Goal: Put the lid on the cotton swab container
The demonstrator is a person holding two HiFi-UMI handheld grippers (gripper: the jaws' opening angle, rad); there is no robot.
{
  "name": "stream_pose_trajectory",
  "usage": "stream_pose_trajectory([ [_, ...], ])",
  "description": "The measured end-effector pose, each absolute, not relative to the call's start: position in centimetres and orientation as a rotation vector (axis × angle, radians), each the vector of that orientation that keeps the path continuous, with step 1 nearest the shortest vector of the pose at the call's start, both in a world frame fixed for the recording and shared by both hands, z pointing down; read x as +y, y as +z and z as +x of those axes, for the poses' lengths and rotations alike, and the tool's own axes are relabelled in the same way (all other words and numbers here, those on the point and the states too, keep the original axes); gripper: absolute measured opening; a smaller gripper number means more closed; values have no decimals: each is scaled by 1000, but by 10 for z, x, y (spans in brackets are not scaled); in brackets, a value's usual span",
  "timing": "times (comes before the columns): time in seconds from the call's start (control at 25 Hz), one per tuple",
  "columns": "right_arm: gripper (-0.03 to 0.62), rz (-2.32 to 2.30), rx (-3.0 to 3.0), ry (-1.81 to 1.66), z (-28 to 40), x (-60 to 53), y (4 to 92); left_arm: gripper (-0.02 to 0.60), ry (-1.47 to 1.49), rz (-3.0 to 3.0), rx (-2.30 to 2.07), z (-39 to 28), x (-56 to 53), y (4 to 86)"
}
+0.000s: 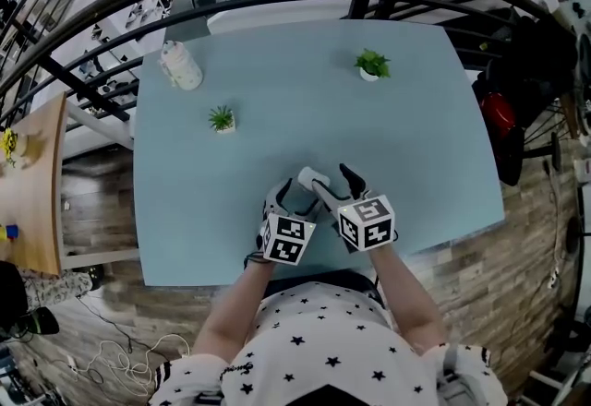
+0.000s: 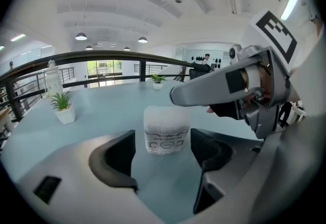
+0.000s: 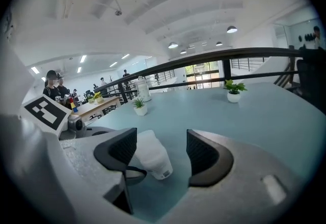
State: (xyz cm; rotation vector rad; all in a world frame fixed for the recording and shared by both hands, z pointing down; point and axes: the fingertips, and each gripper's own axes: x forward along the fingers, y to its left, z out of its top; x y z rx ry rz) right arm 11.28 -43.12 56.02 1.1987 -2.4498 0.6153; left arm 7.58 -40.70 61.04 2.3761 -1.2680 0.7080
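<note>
Now the cotton swab container (image 1: 312,179) stands upright on the blue table (image 1: 277,109) near its front edge, between the 2 grippers. The left gripper (image 2: 162,152) frames it with jaws apart, not pressing. The right gripper (image 3: 162,150) is spread wide, and the container sits beside 1 of its jaws.

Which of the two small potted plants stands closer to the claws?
The left plant, near the white bottle; the other plant stands farther back on the right.

A white labelled cotton swab container (image 2: 166,130) stands upright on the blue table (image 1: 277,164)
</note>
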Motion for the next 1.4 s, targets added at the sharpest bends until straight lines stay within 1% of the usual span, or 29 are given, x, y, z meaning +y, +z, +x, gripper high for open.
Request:
stream_pose_trajectory([
  [0.2,295,1246,-2469,630,114,-408,545,337,644,2364,-1267,60,-387,596],
  [0.32,273,1242,-2478,617,108,-389,536,337,606,2350,-1260,50,-371,587],
  [0.4,258,1247,-2486,597,101,-376,529,305,589,2357,-1270,41,-359,580],
  [0.44,242,1255,-2486,586,98,-369,526,279,581,2360,-1276,36,-353,577],
  [0.68,128,1314,-2481,548,85,-325,514,186,511,2365,-1320,8,-319,559],
  [0.88,70,1347,-2491,530,72,-288,505,74,458,2382,-1352,-14,-288,544],
  [0.96,55,1355,-2501,523,67,-273,502,41,433,2388,-1361,-22,-275,538],
  [1.2,15,1375,-2517,487,50,-229,494,17,388,2417,-1359,-45,-229,524],
  [1.4,8,1413,-2526,459,36,-193,487,9,385,2443,-1335,-61,-190,521],
])
